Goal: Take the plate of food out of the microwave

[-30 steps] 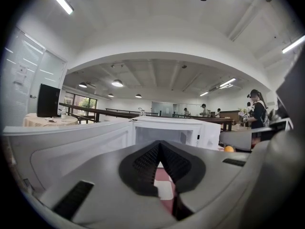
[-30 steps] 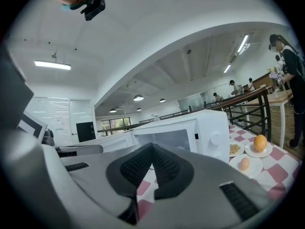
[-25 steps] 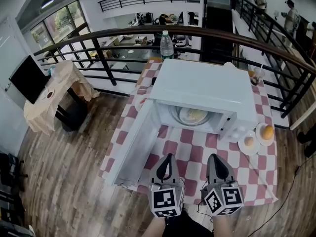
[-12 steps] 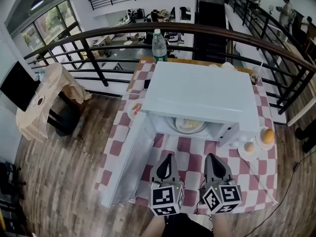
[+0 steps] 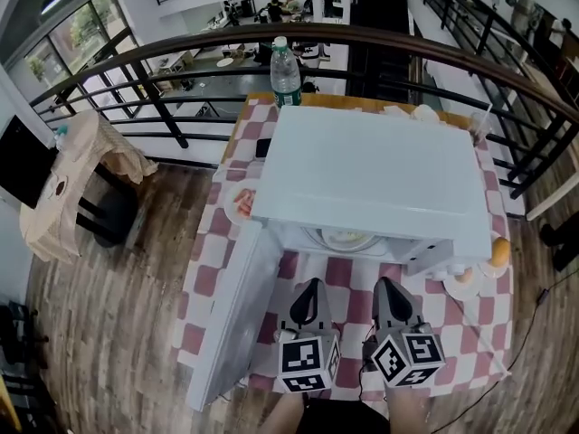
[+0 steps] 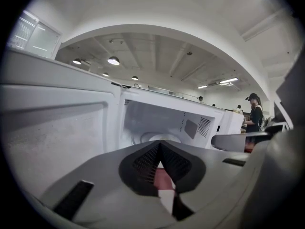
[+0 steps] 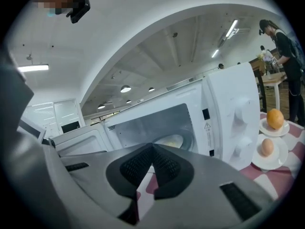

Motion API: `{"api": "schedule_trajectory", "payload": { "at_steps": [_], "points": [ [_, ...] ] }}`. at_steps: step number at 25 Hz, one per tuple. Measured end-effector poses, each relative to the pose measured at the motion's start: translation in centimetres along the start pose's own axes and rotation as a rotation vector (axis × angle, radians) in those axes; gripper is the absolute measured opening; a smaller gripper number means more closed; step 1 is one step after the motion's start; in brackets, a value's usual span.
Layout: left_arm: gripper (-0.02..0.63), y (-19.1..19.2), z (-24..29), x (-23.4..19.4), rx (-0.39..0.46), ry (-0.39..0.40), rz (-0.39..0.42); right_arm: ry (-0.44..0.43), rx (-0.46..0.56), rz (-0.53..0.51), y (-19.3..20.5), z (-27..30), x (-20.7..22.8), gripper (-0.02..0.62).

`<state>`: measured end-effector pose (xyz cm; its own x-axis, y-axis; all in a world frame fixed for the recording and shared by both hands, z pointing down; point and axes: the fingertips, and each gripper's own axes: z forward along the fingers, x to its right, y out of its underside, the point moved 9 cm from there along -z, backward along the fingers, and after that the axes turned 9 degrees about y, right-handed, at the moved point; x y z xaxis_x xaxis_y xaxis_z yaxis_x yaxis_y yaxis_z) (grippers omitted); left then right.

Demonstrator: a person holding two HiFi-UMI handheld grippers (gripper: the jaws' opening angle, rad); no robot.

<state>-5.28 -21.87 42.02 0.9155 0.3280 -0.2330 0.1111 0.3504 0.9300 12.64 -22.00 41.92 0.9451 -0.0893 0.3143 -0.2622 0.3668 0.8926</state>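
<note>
Approach seems in hand: left gripper (image 5: 311, 287) and right gripper (image 5: 384, 286), both closed and empty, face the open microwave (image 5: 371, 174); next, open them and reach the plate (image 5: 348, 240).

The microwave (image 5: 375, 174) is white, the tablecloth (image 5: 339, 274) red-and-white checked, the floor (image 5: 118, 315) brown wood grain.
</note>
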Motion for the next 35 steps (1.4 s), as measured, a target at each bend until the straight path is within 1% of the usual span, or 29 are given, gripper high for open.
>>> {"api": "schedule_trajectory", "payload": {
  "at_steps": [5, 11, 13, 15, 20, 22, 25, 26, 29, 31, 33, 35],
  "points": [
    [0.028, 0.4, 2.0, -0.8, -0.026, 0.018, -0.007, 0.004, -0.038, 0.064, 0.6, 2.3, 0.4, -0.003],
    [0.028, 1.1, 3.8, -2.1, -0.056, 0.030, -0.020, -0.024, -0.089, 0.225, 1.7, 4.9, 0.8, -0.007],
    [0.028, 1.2, 4.2, -2.6, -0.064, 0.034, -0.023, -0.023, -0.092, 0.299, 2.0, 5.5, 0.9, -0.008],
    [0.028, 1.4, 4.5, -3.1, -0.072, 0.036, -0.026, -0.022, -0.090, 0.346, 2.4, 6.1, 0.8, -0.008],
    [0.028, 1.6, 5.4, -4.0, -0.083, 0.044, -0.019, -0.011, -0.102, 0.402, 3.0, 7.5, 0.7, -0.007],
    [0.028, 1.7, 5.7, -4.1, -0.089, 0.051, -0.013, 0.007, -0.107, 0.420, 2.9, 7.8, 0.9, -0.006],
    [0.028, 1.9, 6.0, -4.2, -0.099, 0.067, -0.004, 0.031, -0.132, 0.476, 2.6, 8.2, 0.7, -0.006],
    [0.028, 2.0, 6.1, -4.2, -0.102, 0.074, 0.003, 0.026, -0.136, 0.506, 2.6, 8.4, 0.7, -0.006],
    [0.028, 2.2, 6.5, -4.1, -0.108, 0.086, 0.015, -0.029, -0.104, 0.616, 3.2, 9.3, 0.7, 0.005],
    [0.028, 2.2, 6.6, -4.0, -0.111, 0.087, 0.015, -0.043, -0.079, 0.657, 3.2, 9.5, 0.8, 0.018],
    [0.028, 2.0, 6.6, -3.8, -0.110, 0.084, 0.023, -0.019, -0.074, 0.689, 3.2, 9.5, 0.9, 0.018],
    [0.028, 1.7, 6.6, -3.7, -0.111, 0.081, 0.032, 0.027, -0.099, 0.724, 3.6, 9.4, 1.2, 0.033]
  ]
}}
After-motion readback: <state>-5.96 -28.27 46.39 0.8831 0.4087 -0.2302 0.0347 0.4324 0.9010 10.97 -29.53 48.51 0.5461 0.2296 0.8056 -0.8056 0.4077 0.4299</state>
